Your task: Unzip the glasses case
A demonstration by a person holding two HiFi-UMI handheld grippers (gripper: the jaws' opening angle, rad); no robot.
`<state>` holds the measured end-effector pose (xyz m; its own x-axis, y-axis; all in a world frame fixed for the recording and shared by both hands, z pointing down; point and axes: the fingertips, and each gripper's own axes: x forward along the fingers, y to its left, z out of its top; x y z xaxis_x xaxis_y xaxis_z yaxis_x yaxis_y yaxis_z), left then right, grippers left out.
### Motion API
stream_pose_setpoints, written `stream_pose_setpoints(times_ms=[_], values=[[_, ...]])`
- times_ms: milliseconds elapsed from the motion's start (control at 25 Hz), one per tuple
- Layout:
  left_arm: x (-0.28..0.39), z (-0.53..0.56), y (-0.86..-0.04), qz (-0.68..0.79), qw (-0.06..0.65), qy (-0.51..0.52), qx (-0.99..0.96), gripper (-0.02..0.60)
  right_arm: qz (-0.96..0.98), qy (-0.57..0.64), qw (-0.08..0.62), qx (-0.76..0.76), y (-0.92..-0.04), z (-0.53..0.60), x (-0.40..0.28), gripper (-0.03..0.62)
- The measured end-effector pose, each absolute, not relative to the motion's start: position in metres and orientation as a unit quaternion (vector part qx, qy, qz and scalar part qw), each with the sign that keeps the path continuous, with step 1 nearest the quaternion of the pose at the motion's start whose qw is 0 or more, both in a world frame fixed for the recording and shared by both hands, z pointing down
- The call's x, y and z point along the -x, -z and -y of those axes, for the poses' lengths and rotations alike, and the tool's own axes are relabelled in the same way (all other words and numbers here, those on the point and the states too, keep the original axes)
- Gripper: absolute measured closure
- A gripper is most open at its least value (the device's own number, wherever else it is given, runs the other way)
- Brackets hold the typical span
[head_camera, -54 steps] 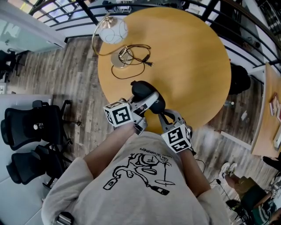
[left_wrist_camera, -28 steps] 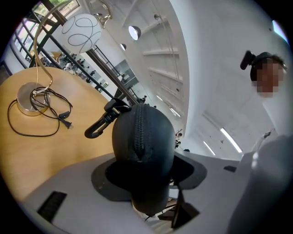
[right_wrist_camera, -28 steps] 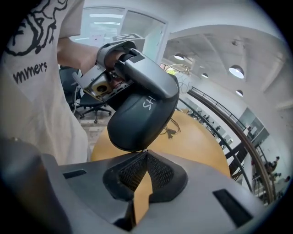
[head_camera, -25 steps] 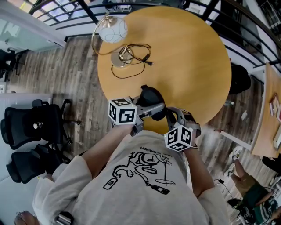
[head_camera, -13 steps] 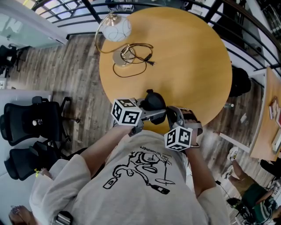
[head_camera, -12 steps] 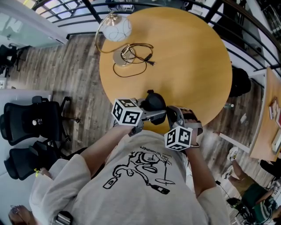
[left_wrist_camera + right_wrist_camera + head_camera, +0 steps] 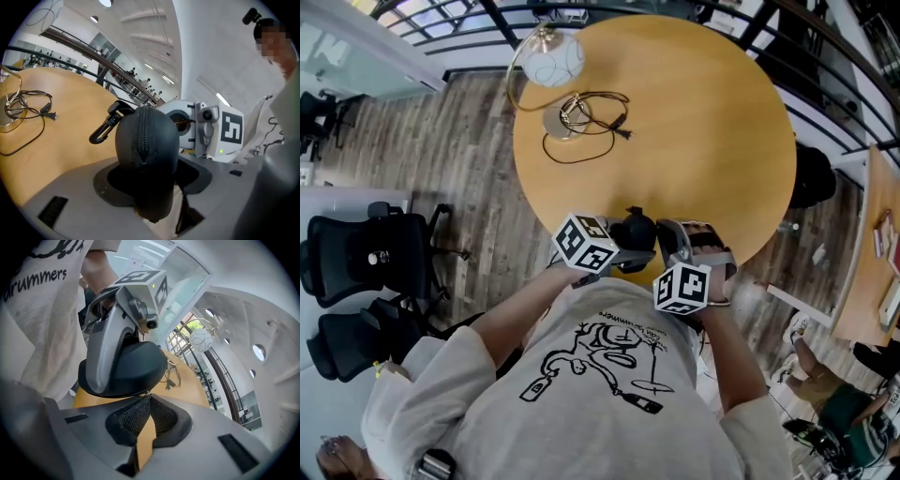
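Our left fingers (image 7: 70,192) clamp the black glasses case (image 7: 146,150), zip closed where we see it; our right fingers (image 7: 201,437) are pinched together at its edge, all above the round wooden worktop (image 7: 703,122), near rim

- Head view: looks steeply down onto the round yellow wooden table (image 7: 703,122).
- Left gripper view: right by the black oval zip-up glasses case (image 7: 145,150), facing across the table.
- Right gripper view: just as near that same case.
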<state>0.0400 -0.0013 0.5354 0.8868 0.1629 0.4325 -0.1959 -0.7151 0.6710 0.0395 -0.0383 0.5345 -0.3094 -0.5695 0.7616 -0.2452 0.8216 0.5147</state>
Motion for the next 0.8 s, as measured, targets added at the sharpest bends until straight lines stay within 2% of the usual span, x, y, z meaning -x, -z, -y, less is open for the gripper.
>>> stream_pose_setpoints(times_ms=[400, 680, 800], values=[[-0.043, -0.021, -0.572, -0.034, 0.338, -0.367, -0.866, 0.342, 0.743, 0.225, 0.592, -0.217, -0.545, 0.036, -0.047, 0.574], [-0.045, -0.03, -0.592, -0.042, 0.351, -0.393, -0.849, 0.341, 0.712, 0.267, 0.618, -0.202, -0.552, 0.037, -0.046, 0.574], [-0.047, -0.025, -0.595, -0.026, 0.357, -0.383, -0.852, 0.339, 0.731, 0.22, 0.605, -0.226, -0.557, 0.041, -0.051, 0.571]])
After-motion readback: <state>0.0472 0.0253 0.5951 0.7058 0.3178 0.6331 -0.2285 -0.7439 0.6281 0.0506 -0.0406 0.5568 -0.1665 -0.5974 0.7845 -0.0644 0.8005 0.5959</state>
